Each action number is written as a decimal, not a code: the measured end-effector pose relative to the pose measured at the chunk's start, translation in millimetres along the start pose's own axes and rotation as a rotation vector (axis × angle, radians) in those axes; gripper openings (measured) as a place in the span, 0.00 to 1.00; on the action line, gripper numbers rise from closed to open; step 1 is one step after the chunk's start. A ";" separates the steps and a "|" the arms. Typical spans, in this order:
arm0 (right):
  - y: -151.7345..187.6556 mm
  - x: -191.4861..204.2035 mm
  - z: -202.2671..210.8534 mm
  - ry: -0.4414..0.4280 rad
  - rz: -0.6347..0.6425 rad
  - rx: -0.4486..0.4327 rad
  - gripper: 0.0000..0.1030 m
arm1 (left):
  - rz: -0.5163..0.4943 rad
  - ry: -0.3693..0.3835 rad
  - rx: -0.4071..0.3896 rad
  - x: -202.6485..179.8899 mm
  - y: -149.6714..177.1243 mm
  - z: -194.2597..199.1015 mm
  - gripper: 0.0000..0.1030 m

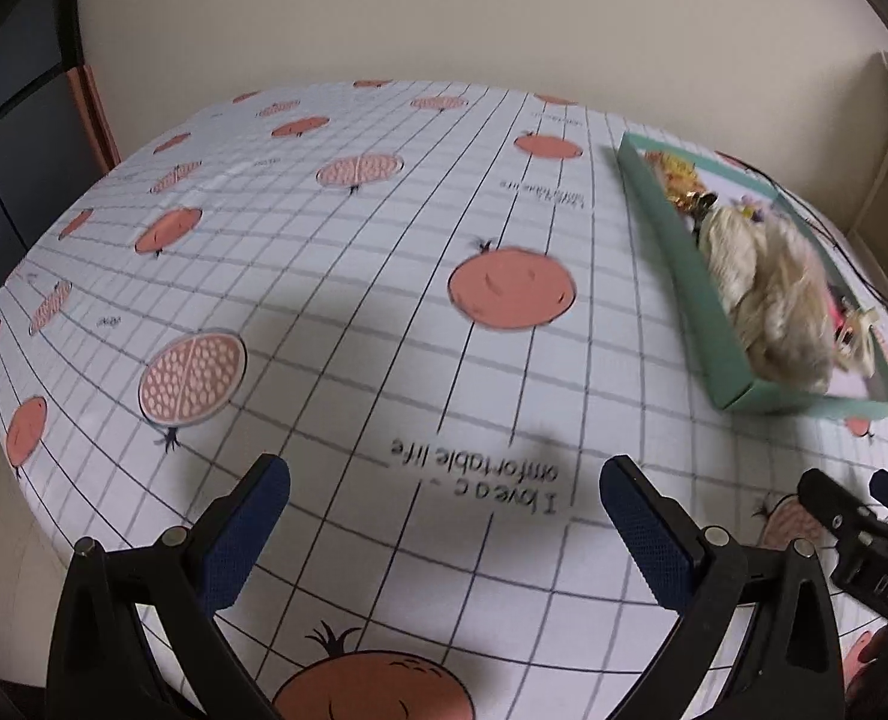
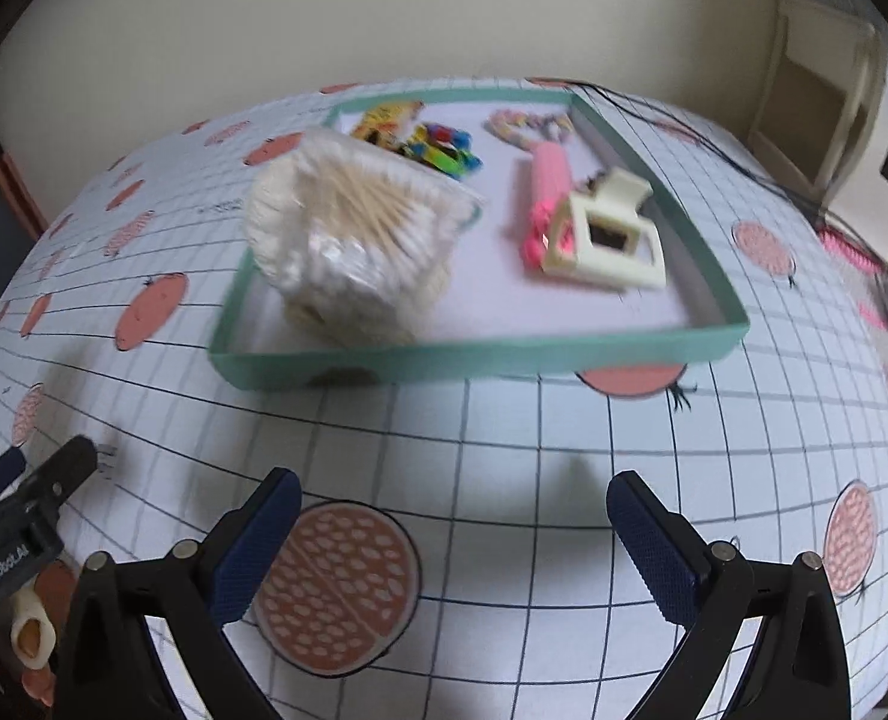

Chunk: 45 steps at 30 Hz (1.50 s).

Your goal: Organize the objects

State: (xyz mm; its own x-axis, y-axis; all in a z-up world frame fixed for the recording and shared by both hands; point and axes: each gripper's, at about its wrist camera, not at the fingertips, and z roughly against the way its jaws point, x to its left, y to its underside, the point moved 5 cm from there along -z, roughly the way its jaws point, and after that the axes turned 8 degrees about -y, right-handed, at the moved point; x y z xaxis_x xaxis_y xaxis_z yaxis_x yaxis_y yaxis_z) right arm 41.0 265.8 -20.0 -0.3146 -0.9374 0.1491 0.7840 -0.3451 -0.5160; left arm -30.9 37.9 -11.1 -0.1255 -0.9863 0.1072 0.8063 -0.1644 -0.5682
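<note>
Both grippers empty, jaws spread wide: left gripper [image 1: 444, 480], right gripper [image 2: 453, 492] hovered over the tablecloth [image 2: 504, 450]. Teal tray [image 2: 480, 354] held cotton swab pack [image 2: 348, 234], cream box [image 2: 606, 240], pink item [image 2: 546, 180]; far small items blurred, unreadable

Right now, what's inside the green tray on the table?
The green tray holds a pack of cotton swabs, a cream plastic case, a pink item and colourful small bits. Whatever lies under the swabs is hidden.
</note>
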 end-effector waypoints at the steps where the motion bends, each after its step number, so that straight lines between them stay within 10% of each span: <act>1: 2.1 -2.5 -2.1 0.004 -0.007 0.004 1.00 | 0.001 -0.004 0.004 1.3 2.0 -2.7 1.00; 45: 8.8 10.7 -4.1 0.043 0.049 -0.089 1.00 | 0.036 -0.029 -0.053 -4.0 11.2 -10.3 1.00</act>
State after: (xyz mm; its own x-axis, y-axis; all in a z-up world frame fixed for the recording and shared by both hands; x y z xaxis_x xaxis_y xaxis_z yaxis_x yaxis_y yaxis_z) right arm 42.3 253.0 -26.4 -0.3014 -0.9496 0.0865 0.7491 -0.2920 -0.5947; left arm -27.3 39.9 -26.2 -0.0801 -0.9908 0.1090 0.7780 -0.1305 -0.6145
